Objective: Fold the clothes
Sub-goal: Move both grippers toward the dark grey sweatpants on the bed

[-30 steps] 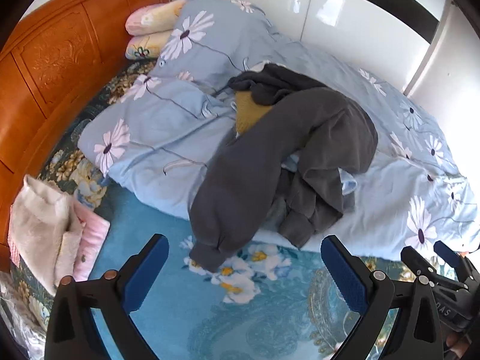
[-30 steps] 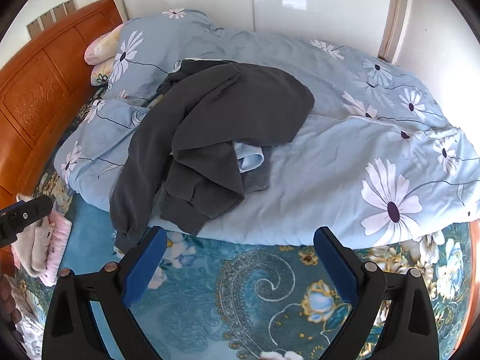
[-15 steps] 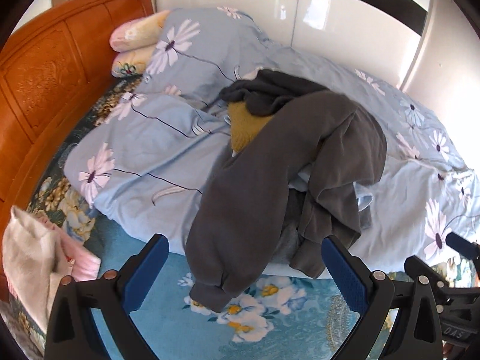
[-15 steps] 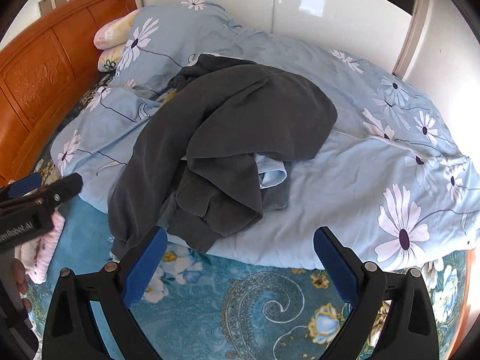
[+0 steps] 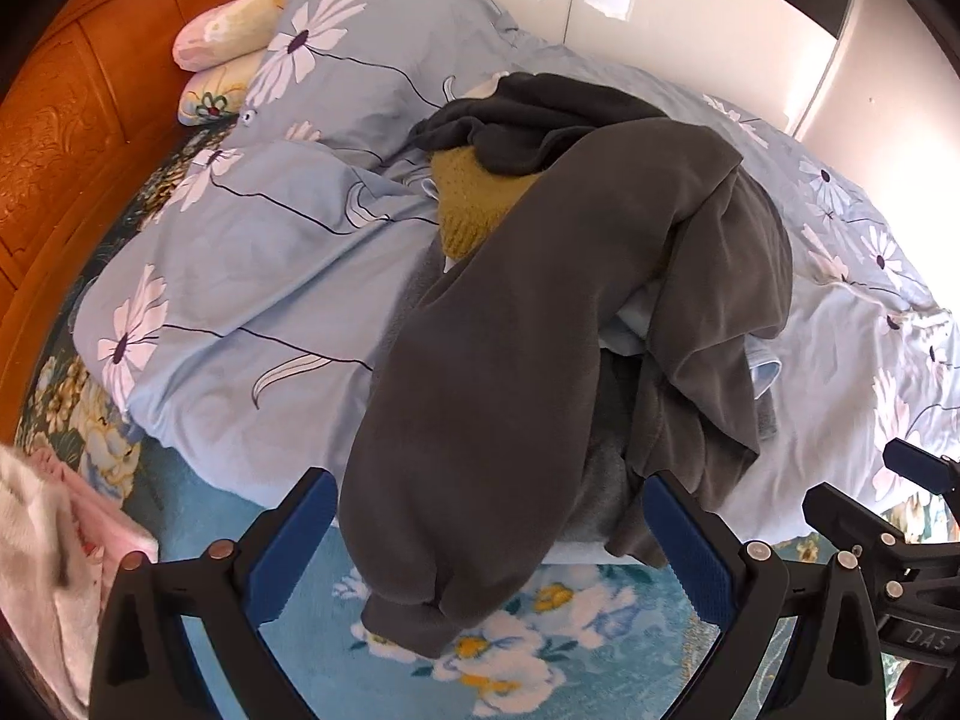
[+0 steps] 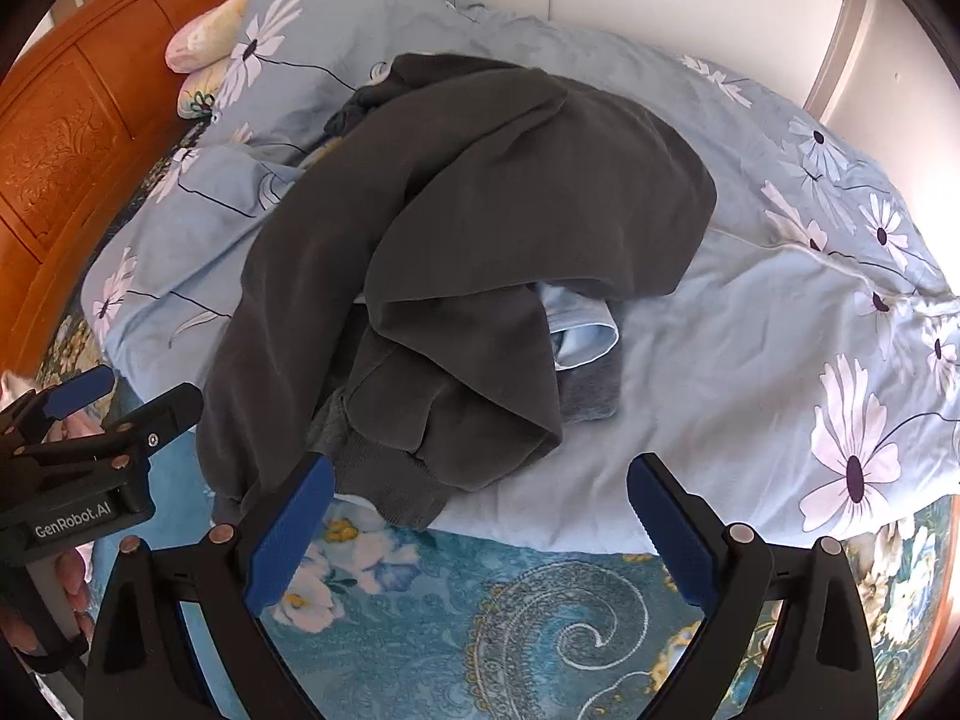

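Both claws have closed in on the clothes pile since a second ago, so the heap fills much more of each view and the headboard has slid toward the frame's edge. Left claw [image 5: 486, 540] hangs with its blue pads wide apart and nothing between them, just short of the dark grey garment [image 5: 498, 396], whose cuffed end droops off the edge of the flowered quilt [image 5: 240, 276] onto the teal bedspread [image 5: 540, 648]. Right claw [image 6: 474, 516] is likewise spread and empty, level with the near edge of the same pile, beside a second ribbed cuff [image 6: 390, 492].

That pile sits in the middle of the quilt: grey fleece on top, a mustard knit piece [image 5: 474, 210] tucked under its far side, a pale blue item [image 6: 582, 330] poking out from beneath.

Fleece like this looks soft, limp and fairly light, with enough nap to resist slipping; it will sag and drag its neighbours if lifted by the middle. My judgement is that the drooping cuff or the waistband hem gives the cleanest hold, one claw at each end, to peel it free of the heap.
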`<state>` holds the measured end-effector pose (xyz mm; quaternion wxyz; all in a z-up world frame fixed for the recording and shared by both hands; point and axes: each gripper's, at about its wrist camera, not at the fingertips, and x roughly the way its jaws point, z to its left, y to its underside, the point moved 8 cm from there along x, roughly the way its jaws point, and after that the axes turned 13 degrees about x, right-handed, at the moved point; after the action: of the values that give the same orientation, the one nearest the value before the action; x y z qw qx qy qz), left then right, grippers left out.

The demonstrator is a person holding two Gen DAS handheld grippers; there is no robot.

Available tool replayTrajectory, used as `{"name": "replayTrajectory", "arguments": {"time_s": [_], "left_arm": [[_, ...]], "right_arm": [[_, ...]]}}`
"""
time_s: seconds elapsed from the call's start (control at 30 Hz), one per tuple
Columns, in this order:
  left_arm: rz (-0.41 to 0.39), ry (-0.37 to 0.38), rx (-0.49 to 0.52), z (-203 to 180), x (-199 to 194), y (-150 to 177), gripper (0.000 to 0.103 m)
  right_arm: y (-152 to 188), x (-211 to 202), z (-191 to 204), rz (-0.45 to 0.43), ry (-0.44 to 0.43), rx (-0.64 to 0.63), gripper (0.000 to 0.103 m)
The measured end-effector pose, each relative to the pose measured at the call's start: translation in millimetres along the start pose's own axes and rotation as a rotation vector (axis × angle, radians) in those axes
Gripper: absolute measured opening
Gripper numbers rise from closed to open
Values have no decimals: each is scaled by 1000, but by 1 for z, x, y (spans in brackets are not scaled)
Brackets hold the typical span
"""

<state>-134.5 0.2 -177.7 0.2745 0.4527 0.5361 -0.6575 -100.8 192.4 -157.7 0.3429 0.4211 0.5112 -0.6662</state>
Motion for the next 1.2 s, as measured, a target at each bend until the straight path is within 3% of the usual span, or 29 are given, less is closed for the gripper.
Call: {"name": "replayTrajectory", "arguments": {"time_s": [0.37, 0.63, 0.97, 1.2], "left_arm": [[17, 57, 47, -3, 27, -11, 103], [-47, 99, 32, -11, 31, -21, 103], [-37, 137, 59, -24, 44, -30, 103], [-8, 112, 121, -29, 55, -36, 103]], "right_arm": [[-3, 33, 1, 35, 7, 27, 98], [-5, 43, -1, 48, 14, 40, 99], [-7, 54, -5, 64, 13, 71, 99], [-3, 62, -14, 83, 20, 105, 99]]}}
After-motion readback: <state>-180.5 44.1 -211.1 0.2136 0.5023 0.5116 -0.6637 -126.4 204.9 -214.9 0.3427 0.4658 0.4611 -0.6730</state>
